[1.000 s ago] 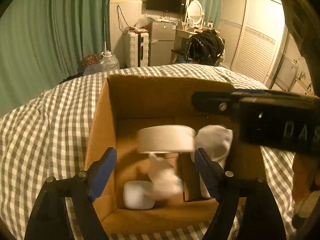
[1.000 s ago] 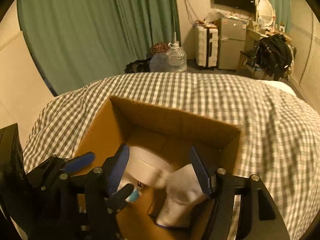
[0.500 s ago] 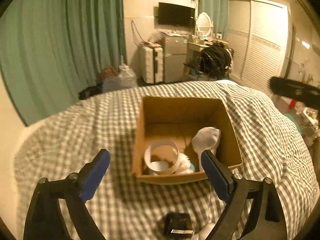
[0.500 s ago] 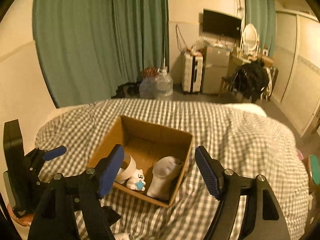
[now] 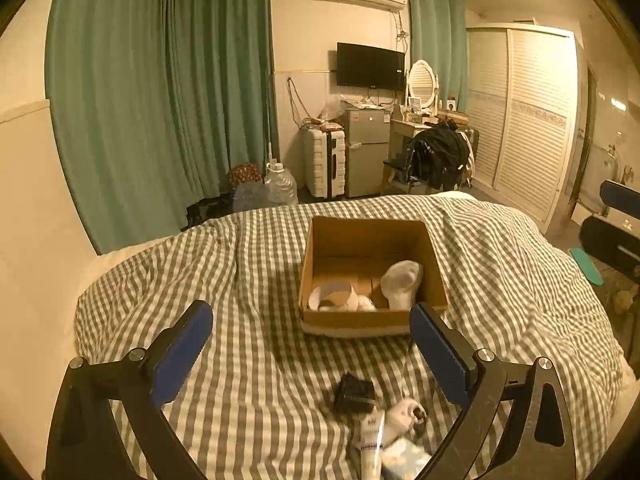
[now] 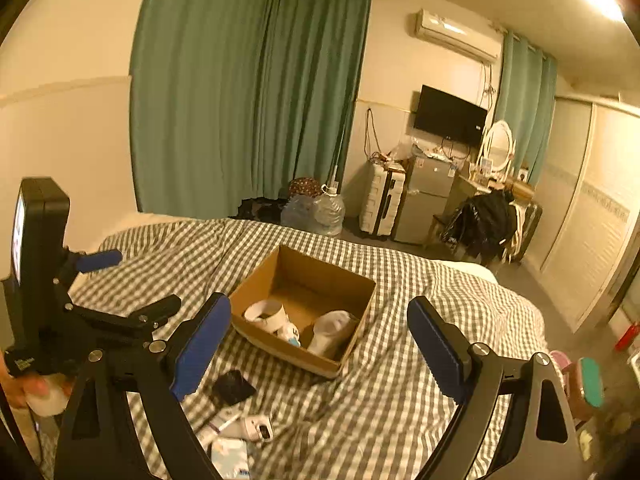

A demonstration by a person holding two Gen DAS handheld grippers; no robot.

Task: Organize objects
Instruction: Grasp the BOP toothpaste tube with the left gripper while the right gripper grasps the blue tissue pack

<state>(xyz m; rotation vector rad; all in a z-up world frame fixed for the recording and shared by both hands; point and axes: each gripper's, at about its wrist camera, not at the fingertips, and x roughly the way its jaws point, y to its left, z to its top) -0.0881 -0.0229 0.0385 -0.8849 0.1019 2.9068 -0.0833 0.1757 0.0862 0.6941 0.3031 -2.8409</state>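
Both grippers have pulled well back from the box since a second ago, when they hung right over it.

From the left wrist view, the left gripper (image 5: 310,344) has its fingers spread wide and empty. The box (image 5: 348,322) sits on the bed (image 5: 200,264), holding a tape roll (image 5: 334,300) and a white sock (image 5: 400,282). Nearer than the box lie a black pouch (image 5: 354,396), a tube (image 5: 370,440) and a small white item (image 5: 404,414), not yet packed.

From the right wrist view, the right gripper (image 6: 320,340) is likewise spread and empty. A small toy (image 6: 292,334) lies inside the box. Likely the next pick is among the loose things.
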